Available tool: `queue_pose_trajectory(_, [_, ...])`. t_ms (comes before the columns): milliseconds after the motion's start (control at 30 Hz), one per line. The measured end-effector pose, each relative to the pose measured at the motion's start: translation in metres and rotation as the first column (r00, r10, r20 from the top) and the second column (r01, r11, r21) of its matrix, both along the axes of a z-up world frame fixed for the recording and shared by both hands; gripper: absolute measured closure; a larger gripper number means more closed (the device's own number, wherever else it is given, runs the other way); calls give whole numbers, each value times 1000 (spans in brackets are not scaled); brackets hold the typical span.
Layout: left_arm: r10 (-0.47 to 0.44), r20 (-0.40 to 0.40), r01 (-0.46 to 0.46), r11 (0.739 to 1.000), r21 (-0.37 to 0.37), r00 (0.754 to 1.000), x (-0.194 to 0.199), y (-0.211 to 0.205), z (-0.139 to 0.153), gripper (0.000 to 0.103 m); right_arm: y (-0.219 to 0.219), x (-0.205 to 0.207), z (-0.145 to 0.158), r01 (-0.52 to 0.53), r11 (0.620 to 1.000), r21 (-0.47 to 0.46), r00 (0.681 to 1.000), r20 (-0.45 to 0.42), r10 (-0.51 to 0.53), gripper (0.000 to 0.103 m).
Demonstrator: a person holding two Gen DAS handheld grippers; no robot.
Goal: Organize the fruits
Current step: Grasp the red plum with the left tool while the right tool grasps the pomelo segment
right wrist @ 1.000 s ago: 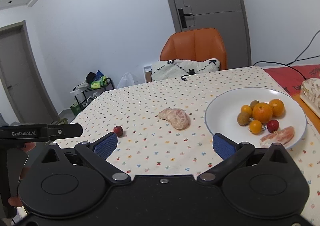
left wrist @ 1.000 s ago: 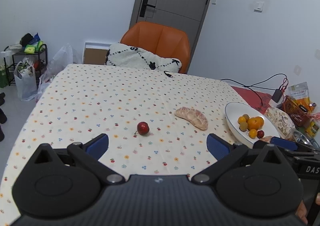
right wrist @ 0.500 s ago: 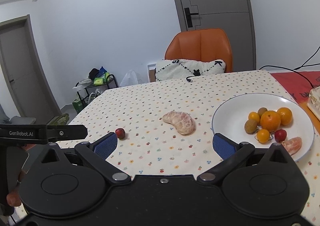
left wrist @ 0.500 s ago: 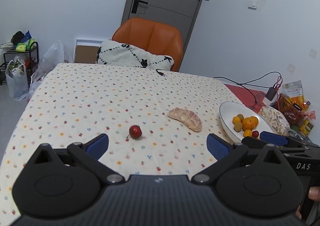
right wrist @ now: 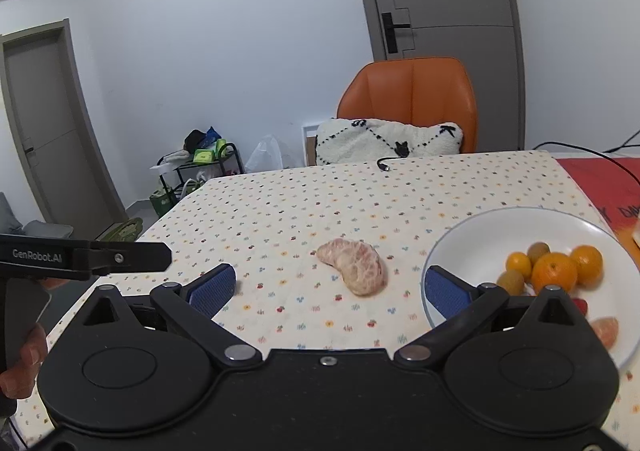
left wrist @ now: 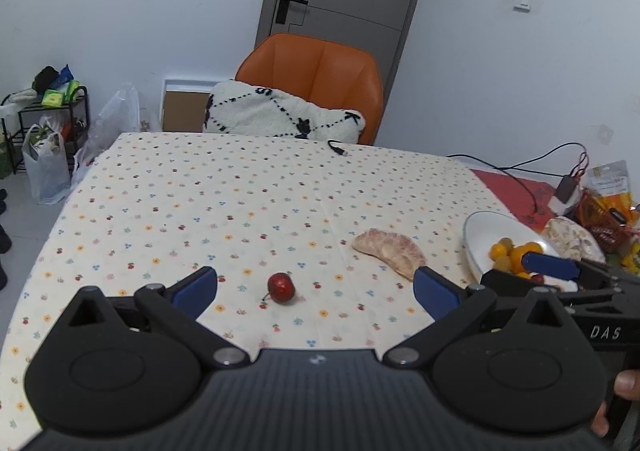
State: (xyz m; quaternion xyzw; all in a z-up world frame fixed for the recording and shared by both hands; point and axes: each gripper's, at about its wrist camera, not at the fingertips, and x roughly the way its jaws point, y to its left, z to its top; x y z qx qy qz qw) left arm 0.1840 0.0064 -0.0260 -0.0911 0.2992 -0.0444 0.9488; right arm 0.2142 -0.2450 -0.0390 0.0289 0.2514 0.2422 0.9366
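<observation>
Glossy white ceramic plate point(right wrist: 472, 247), matt printed cloth tablecloth point(left wrist: 224, 195), smooth orange leather chair point(left wrist: 320, 67).

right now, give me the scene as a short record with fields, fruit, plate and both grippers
loose fruit: a small red fruit and a peeled citrus piece, both lying on the tablecloth, apart from each other
plate: white plate holding oranges, small yellow and brownish fruits, a red fruit and a citrus segment
left hand-held gripper: open, empty, red fruit ahead between its fingers
right hand-held gripper: open, empty, citrus piece ahead
behind table: orange chair with a white cushion
</observation>
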Motion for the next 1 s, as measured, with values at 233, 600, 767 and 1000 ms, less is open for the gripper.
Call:
queue_pose_trajectory(233, [27,-2,-27,1000,13,1000,11,1,-17,0,7,19,-6,-33,999,-22,999,-12,32,14])
queue_pose_trajectory(600, [57,-35,-57,998,13,998,36,2,-37,25,16,45,-21,-55,997,-55,998,-38,53,27])
queue_pose_trajectory(767, [63,-77,-65,998,-15,995,49,1,-48,47,23,58,-24,-66,994,-85,997,-47,62,32])
queue_pose_trajectory(1000, [61,-132,-66,997,-34,989,60,4,-59,66,34,78,-33,-82,987,-139,995,-71,72,35])
